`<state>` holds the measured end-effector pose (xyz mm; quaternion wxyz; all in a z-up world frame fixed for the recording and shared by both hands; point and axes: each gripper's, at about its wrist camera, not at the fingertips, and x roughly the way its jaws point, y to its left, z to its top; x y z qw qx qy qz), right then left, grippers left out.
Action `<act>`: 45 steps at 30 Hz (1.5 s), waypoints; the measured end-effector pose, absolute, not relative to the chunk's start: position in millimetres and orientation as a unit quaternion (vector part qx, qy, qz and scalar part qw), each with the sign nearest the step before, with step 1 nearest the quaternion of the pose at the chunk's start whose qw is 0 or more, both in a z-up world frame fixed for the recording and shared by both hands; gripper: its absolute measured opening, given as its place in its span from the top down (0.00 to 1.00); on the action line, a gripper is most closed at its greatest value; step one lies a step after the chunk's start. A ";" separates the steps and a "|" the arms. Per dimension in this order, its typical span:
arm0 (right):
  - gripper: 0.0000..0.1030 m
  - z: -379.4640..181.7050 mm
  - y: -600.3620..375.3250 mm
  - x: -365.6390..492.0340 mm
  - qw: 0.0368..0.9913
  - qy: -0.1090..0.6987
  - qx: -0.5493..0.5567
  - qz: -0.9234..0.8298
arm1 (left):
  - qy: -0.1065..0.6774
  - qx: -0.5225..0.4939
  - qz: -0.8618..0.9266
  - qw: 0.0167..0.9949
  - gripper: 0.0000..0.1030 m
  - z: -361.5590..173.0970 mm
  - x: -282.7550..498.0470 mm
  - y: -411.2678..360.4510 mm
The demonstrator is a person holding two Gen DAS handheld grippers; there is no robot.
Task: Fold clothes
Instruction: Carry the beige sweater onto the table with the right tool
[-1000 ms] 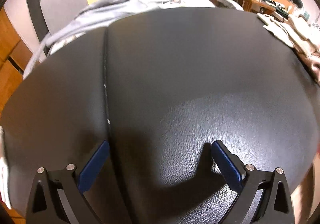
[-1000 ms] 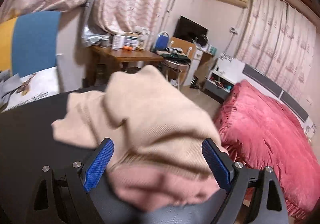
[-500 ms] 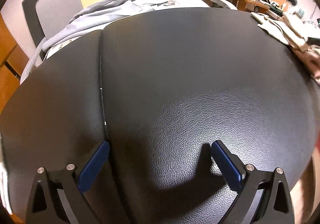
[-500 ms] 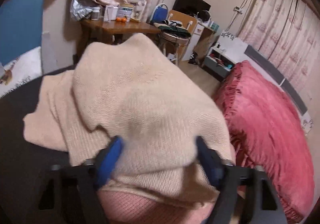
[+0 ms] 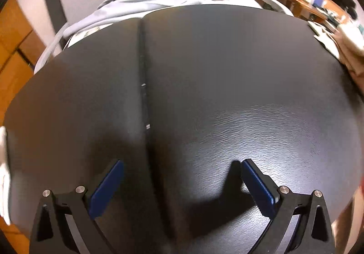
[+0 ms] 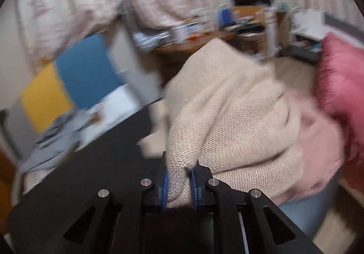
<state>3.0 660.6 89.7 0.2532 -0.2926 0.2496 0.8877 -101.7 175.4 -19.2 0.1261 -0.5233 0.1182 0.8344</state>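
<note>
- The cream knit sweater (image 6: 227, 113) sits heaped at the right-hand end of the black padded bench (image 5: 227, 76), over something pink (image 6: 318, 140) near that edge. From the left wrist view only a sliver of it shows at the far right.
- The right claw (image 6: 178, 183) is closing on the sweater. A pinch of knit fills the narrow gap between its 2 blue pads (image 6: 164, 188), and the pads look pressed against it.
- The left claw (image 5: 182, 185) is spread wide, has hold of nothing, and hangs over bare bench beside the seam.
- Handling, as I judge it: the knit looks soft, light and floppy, with no stiffness, so it should sag and trail wherever it is lifted. The loose weave gives the pads good bite and little chance of slipping, though a small pinch may stretch or snag it.
- The better hold would be a hem, cuff or shoulder seam, not a bunch from the middle. Which part is pinched now I cannot tell.
- Against 1 second ago: the right claw then stood wide with the sweater bulging between its pads; now it is nearly closed, tilted, and the room behind is smeared with motion.
- The left claw's spread looks unchanged; its view has slid sideways a little across the bench.
- The grey clothes (image 5: 136, 1) lie beyond the bench's far edge.
</note>
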 end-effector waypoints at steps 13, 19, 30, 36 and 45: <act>0.86 18.9 399.7 -32.6 -0.062 0.330 -0.369 0.867 | 0.093 -0.494 0.861 0.076 0.00 -2.9 -86.8 115.7; 0.86 -5.0 311.5 -31.4 -0.155 0.372 -0.392 0.827 | 0.117 -0.473 0.872 0.043 0.00 -2.2 -72.5 87.1; 0.85 -20.1 233.7 -1.7 -0.230 0.344 -0.444 0.795 | 0.110 -0.462 0.880 0.002 0.00 -2.5 -56.5 39.8; 0.74 8.3 220.7 20.6 -0.239 0.242 -0.437 0.833 | 0.125 -0.458 0.880 0.009 0.00 -3.4 -59.4 46.6; 0.71 46.8 267.1 35.6 -0.173 0.191 -0.396 0.881 | 0.166 -0.440 0.881 0.046 0.00 5.2 -69.4 75.6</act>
